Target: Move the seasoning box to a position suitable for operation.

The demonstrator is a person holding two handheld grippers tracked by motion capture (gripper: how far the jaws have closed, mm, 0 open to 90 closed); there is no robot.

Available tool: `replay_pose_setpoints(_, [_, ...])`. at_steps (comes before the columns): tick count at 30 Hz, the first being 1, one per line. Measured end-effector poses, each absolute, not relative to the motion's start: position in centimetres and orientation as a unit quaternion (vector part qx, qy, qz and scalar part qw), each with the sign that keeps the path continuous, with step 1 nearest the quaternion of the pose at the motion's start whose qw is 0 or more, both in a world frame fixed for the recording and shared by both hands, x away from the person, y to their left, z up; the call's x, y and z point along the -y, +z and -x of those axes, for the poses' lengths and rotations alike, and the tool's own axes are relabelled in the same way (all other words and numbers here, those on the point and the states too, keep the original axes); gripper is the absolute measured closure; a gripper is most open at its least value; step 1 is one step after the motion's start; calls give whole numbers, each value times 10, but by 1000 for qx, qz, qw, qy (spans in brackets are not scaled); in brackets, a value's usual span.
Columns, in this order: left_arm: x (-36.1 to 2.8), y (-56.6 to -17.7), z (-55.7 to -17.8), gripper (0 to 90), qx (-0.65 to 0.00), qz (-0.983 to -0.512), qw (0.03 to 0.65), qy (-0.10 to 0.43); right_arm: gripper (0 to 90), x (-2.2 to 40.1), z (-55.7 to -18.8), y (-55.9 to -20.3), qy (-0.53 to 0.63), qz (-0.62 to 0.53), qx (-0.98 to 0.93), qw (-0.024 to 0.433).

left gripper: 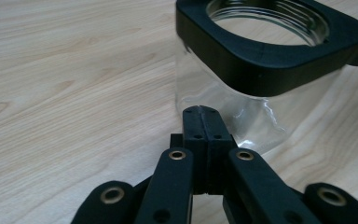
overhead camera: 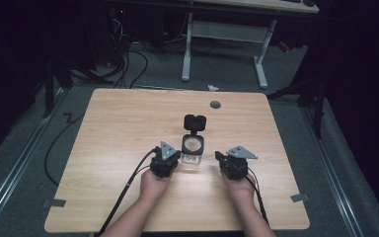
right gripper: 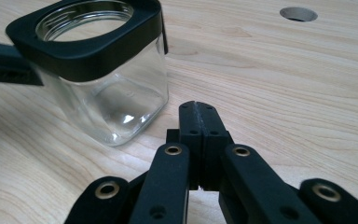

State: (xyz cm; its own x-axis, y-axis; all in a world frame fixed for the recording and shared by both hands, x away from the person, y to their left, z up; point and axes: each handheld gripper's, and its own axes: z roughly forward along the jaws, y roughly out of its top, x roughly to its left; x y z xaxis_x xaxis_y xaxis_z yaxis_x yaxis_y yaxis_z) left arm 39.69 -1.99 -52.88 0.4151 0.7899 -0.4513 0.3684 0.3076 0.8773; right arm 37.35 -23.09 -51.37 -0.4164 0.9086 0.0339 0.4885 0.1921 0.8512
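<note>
the left gripper (left gripper: 204, 112) has its jaws pressed together on nothing, its tip just beside the lower wall of the clear square glass jar (left gripper: 223, 109). the right gripper (right gripper: 200, 108) is likewise closed and empty, near the jar's other side but apart from it. the jar stands upright near the middle of the wooden table (overhead camera: 118, 123), its black collar open and its black flip lid (overhead camera: 195, 122) thrown back away from the person.

to handle the jar well, i judge each gripper should spread its jaws before closing in, one steadying the glass low down while the other works the lid; glass is slick, so a square grip on flat walls seems safest.

the high view shows the lid and both hands; the right gripper view shows the table's cable hole (right gripper: 298, 14) up close; the left gripper view shows the threading inside the collar.
</note>
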Motion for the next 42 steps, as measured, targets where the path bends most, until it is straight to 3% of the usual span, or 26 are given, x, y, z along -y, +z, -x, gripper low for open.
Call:
replay_pose_setpoints(21, [28, -526, -360, 900, -510, -566, 631, 144, 900, 232, -387, -493, 422, -492, -712, 269])
replay_pose_setpoints(35, [46, -530, -369, 900, -505, -575, 626, 149, 900, 215, -453, -461, 445, -468, -711, 277])
replay_pose_setpoints(42, [47, -531, -369, 900, -503, -576, 627, 150, 900, 205, -465, -455, 453, -461, -710, 280])
